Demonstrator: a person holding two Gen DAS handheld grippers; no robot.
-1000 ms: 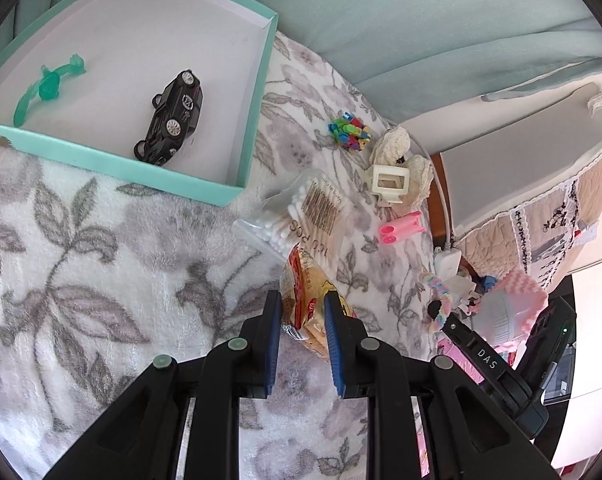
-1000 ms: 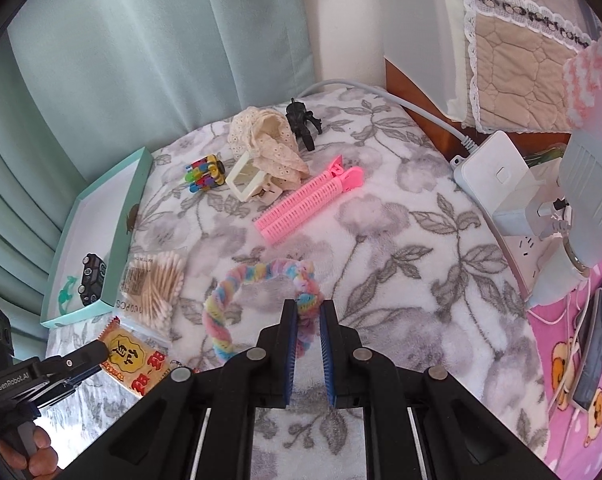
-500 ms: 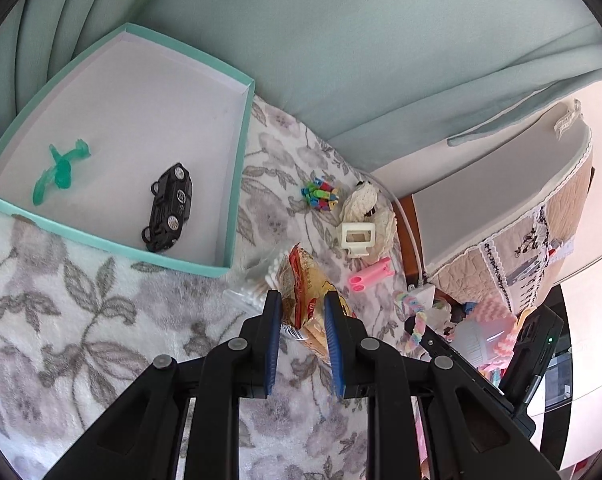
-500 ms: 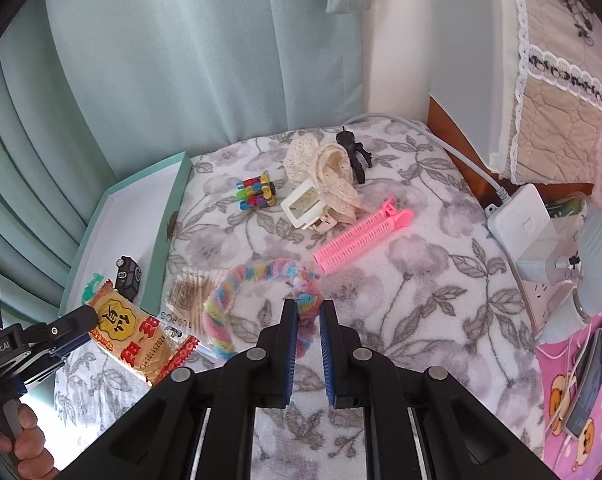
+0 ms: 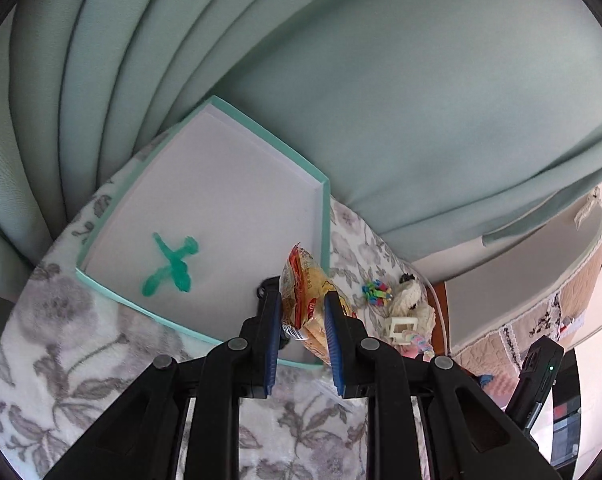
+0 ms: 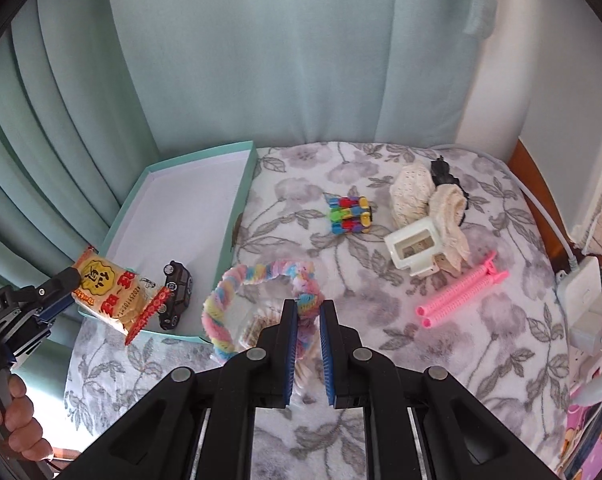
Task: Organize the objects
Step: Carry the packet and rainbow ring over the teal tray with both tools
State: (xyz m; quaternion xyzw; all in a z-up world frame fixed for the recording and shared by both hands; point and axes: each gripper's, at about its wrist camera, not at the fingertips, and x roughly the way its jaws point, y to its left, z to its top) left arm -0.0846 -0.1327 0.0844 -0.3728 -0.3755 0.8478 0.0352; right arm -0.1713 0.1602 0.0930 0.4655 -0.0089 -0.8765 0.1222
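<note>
Right wrist view: the right gripper [image 6: 305,320] pinches the rainbow braided headband [image 6: 237,292] at centre frame. At lower left, the left gripper [image 6: 67,280] clamps a snack packet [image 6: 117,294] over the teal box [image 6: 189,208], beside the black toy car [image 6: 177,294].

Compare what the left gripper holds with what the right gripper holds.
The left gripper pinches a flat, crinkly snack packet, printed orange and red; the right gripper pinches a fuzzy, pastel braided headband, curved into an arc. The packet hangs over the teal box; the headband is over the blanket beside it. Both are clamped and lifted.
</note>
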